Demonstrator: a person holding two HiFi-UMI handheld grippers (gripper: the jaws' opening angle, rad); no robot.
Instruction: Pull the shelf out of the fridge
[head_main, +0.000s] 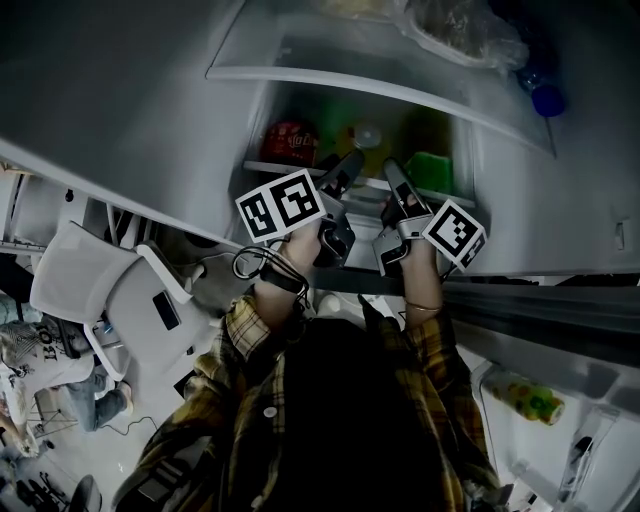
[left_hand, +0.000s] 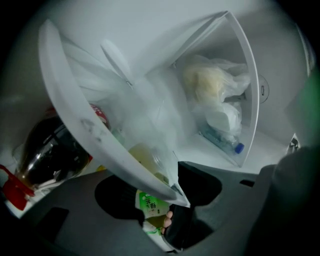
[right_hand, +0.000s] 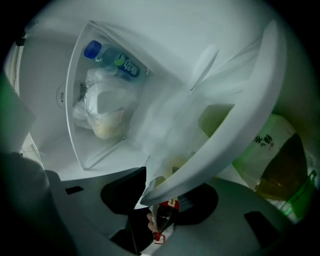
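Both tools were clenched on the front rim of the shelf (left_hand: 82, 122). The head view showed the left tool (left_hand: 165, 199) and the right tool (right_hand: 161, 196) close together near the middle of the rim. In my judgement the grip was the weak point. Each tool pinched only a thin white lip, so a sharp pull could make the jaws slide off. If one side were pulled more than the other, the shelf could turn in its rails and jam. A cola bottle (left_hand: 52, 152) and a tea bottle (right_hand: 272, 155) lay just behind the pane. I could not tell whether they rested on it, but if they did, a tilt would let them roll forward and drop. The shelf was inside the fridge (head_main: 495, 200), below an upper shelf (head_main: 300, 45) that carried a bag (left_hand: 210, 82) and a water bottle (left_hand: 222, 142). It looked like a clear pane with a broad white rim, slightly scuffed, smooth and probably slippery.
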